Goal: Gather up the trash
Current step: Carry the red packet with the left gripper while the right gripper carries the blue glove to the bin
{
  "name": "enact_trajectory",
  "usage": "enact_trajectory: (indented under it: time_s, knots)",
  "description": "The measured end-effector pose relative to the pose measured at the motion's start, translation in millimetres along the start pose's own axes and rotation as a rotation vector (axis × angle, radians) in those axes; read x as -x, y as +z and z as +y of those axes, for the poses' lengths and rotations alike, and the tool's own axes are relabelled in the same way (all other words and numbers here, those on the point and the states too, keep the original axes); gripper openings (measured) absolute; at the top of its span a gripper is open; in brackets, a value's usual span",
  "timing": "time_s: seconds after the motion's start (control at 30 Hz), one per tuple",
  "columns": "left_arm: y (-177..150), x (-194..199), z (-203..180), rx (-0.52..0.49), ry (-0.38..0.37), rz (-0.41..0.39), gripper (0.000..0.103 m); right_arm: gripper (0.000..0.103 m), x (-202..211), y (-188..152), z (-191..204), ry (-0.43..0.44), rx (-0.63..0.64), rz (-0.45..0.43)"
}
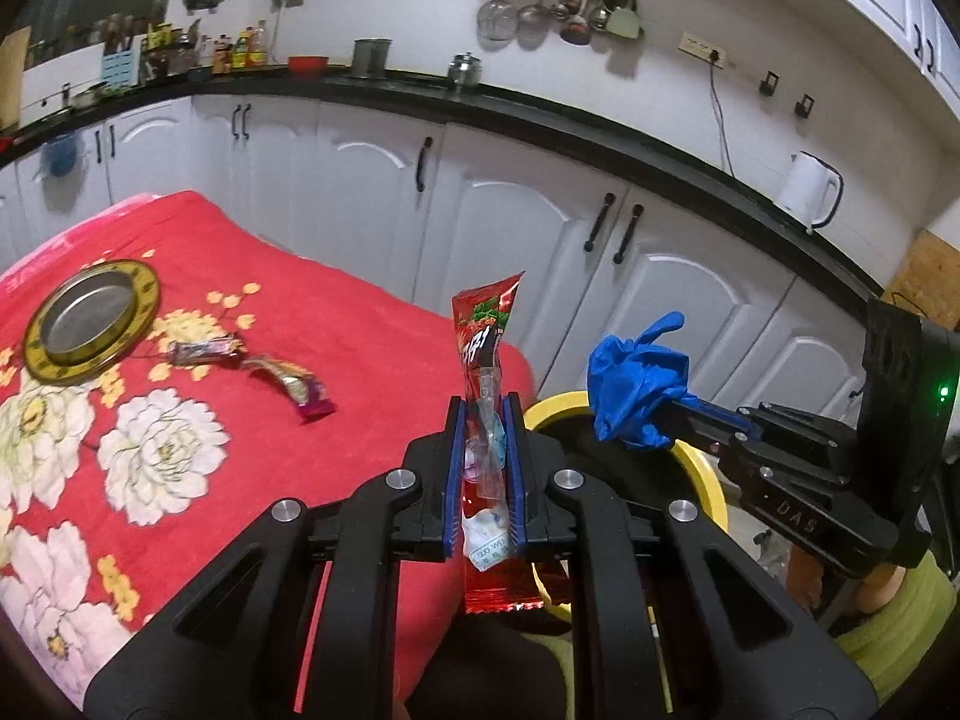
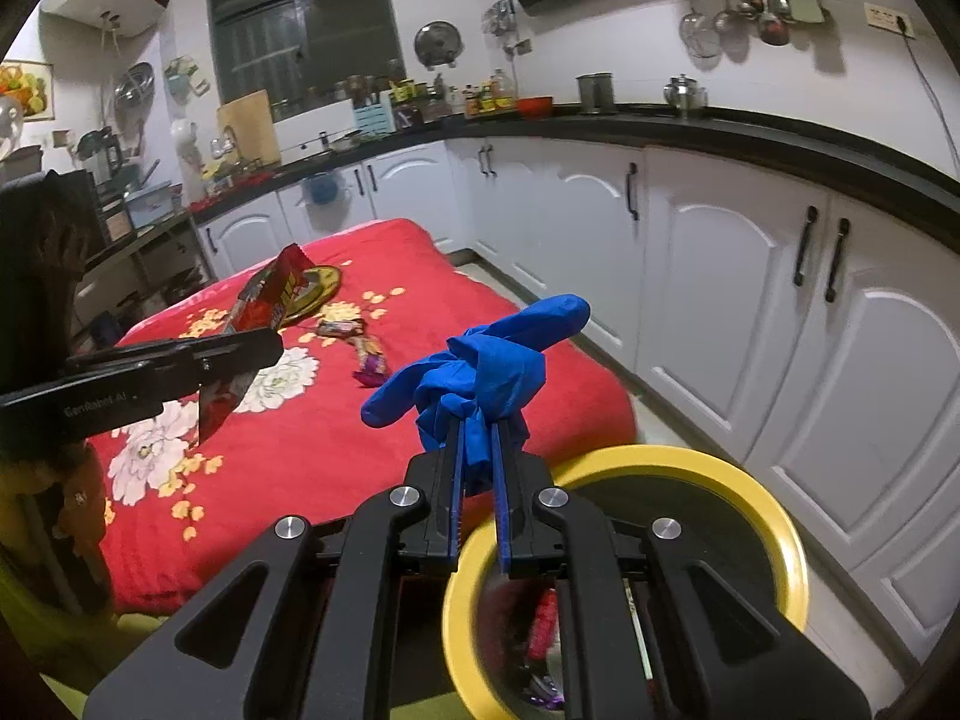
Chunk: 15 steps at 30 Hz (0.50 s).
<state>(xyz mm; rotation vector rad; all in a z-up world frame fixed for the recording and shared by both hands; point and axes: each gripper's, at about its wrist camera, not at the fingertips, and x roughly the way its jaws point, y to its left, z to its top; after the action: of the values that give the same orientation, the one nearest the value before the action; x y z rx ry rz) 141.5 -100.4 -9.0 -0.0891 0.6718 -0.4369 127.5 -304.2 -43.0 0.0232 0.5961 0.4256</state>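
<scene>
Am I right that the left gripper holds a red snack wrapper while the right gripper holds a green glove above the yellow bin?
Not quite: the glove in the right gripper is blue, as the right wrist view shows. The left gripper does hold the red snack wrapper, near the yellow bin.

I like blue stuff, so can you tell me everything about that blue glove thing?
The blue glove looks like thin, shiny rubber, crumpled into a bunch. One puffy finger pokes up to the right and another sticks out lower left. The right gripper is shut on its lower part, squeezing it between blue pads, and holds it up in the air. It hangs near the edge of the red flowered cloth, just above the yellow-rimmed bin. Only the gripper touches it.
</scene>
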Motion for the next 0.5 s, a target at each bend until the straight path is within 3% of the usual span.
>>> enact_trajectory:
  time_s: [0.5]
  knots:
    - [3.5,-37.5,-49.7,-0.065,-0.066,0.042,0.008,0.008,17.1,-27.1,-40.2,-0.083,-0.044,0.024]
